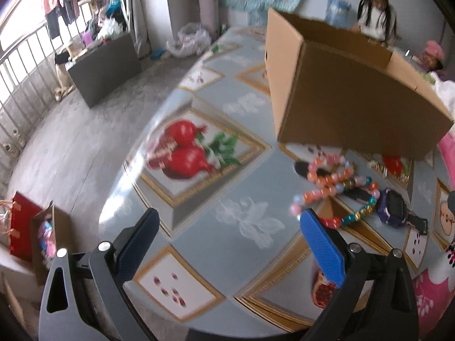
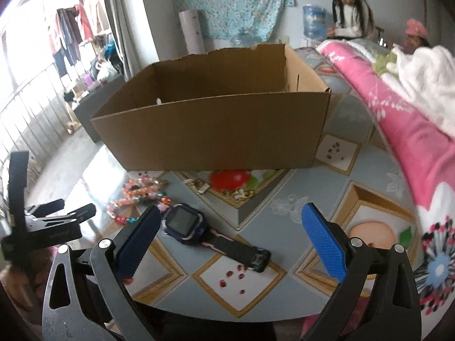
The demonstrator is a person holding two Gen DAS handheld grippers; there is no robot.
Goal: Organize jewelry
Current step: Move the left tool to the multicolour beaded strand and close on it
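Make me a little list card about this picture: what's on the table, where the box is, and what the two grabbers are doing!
surface: table with fruit-print cloth
box: open cardboard box, behind the jewelry
beads: colourful bead strings, in a pile left of the watch
watch: purple smartwatch, lying flat
left gripper: open, holding nothing
right gripper: open, above the watch

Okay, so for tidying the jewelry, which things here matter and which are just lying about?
For the job:
- colourful beaded bracelets
- purple square-faced smartwatch with black strap
- small gold-coloured trinkets
- open brown cardboard box

Lying about:
- pink floral blanket
- blue water jug
- hanging clothes
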